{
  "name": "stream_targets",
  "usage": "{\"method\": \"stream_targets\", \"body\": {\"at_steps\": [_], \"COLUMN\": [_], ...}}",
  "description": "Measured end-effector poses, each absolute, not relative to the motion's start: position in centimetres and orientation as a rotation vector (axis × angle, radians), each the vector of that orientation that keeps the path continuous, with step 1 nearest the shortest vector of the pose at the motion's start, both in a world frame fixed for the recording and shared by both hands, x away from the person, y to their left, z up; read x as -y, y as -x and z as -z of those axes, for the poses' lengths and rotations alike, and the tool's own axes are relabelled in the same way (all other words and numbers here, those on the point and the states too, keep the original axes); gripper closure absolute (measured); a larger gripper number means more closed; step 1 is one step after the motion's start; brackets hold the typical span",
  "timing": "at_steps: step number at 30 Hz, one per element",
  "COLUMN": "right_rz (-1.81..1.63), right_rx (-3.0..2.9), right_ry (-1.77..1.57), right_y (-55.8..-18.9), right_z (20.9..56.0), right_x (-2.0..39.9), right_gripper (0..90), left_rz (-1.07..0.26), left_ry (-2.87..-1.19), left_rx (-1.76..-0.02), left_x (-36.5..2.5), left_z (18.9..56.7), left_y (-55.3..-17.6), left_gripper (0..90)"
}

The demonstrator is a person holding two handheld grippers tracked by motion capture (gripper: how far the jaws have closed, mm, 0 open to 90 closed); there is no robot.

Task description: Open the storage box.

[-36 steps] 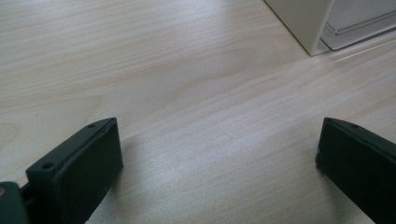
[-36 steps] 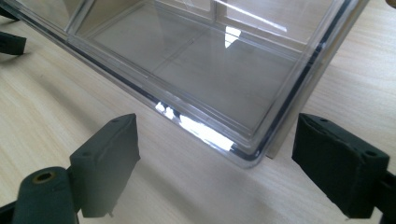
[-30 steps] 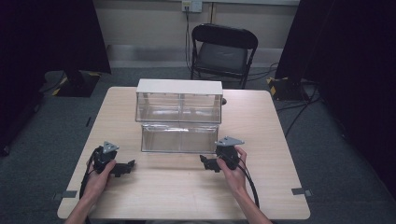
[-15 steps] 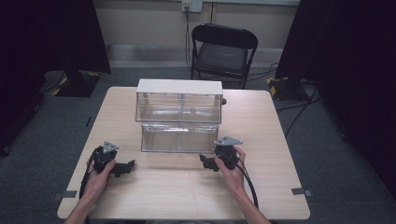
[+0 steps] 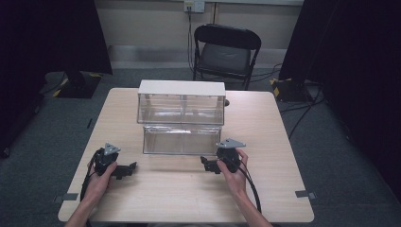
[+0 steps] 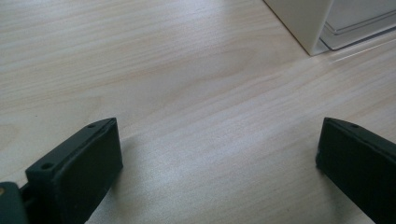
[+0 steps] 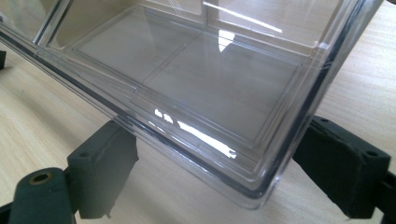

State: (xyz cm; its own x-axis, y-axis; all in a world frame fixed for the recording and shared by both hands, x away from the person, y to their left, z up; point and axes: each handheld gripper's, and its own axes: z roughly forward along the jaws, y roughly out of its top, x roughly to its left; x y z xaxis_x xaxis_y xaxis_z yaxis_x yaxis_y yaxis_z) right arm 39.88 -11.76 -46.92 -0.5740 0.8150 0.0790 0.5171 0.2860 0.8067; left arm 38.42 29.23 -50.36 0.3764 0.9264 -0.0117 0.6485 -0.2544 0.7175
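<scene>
The clear drawer (image 5: 182,139) stands pulled out from the bottom of a white-topped clear cabinet (image 5: 181,101) at the middle of the wooden table (image 5: 265,189), and its near right corner (image 7: 261,186) reaches in between the fingers of the right gripper (image 7: 229,182). That gripper's jaws are spread wide: the left finger (image 7: 100,165) sits just under the drawer's front rim, the right finger (image 7: 343,163) just beside the drawer's side wall, and I cannot tell whether either one touches the plastic. Nothing is clamped. Inside the drawer, ahead of those fingers, a low clear ridge divides the floor into two parts, and the wood shows through it.

From the high view the right gripper (image 5: 218,163) lies in the person's right hand (image 5: 231,172) close to the drawer's front right corner, with its grey three-cornered plate (image 5: 231,142) on top and a black cable (image 5: 250,187) trailing back along the forearm.

The left gripper (image 5: 122,170) is held in the left hand (image 5: 101,176), well to the left of the drawer. Its jaws are also released and far apart, with only bare table between the fingers (image 6: 79,170). Ahead of its right finger and well apart from it stands the cabinet's white corner (image 6: 303,23), with a clear edge beside it.

A black folding chair (image 5: 226,52) stands beyond the far edge of the table
</scene>
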Motion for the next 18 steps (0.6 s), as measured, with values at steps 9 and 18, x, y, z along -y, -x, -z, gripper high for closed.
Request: {"method": "stream_targets", "body": {"at_steps": [9,18], "right_rz": [-1.196,-1.22], "right_rx": [-2.208,-2.203], "right_ry": [-1.206,-1.198], "right_y": [-39.76,-39.57], "right_z": [46.79,46.43], "right_x": [11.77,11.79], "right_gripper": [13.1,10.9], "left_rz": [-0.558,-0.557], "left_ry": [-2.001,-2.002], "left_rx": [-1.351,-1.349], "left_x": [-29.25,-29.26], "left_z": [50.36,50.36], "left_y": [-38.42,-38.44], "left_gripper": [0.0,0.0]}}
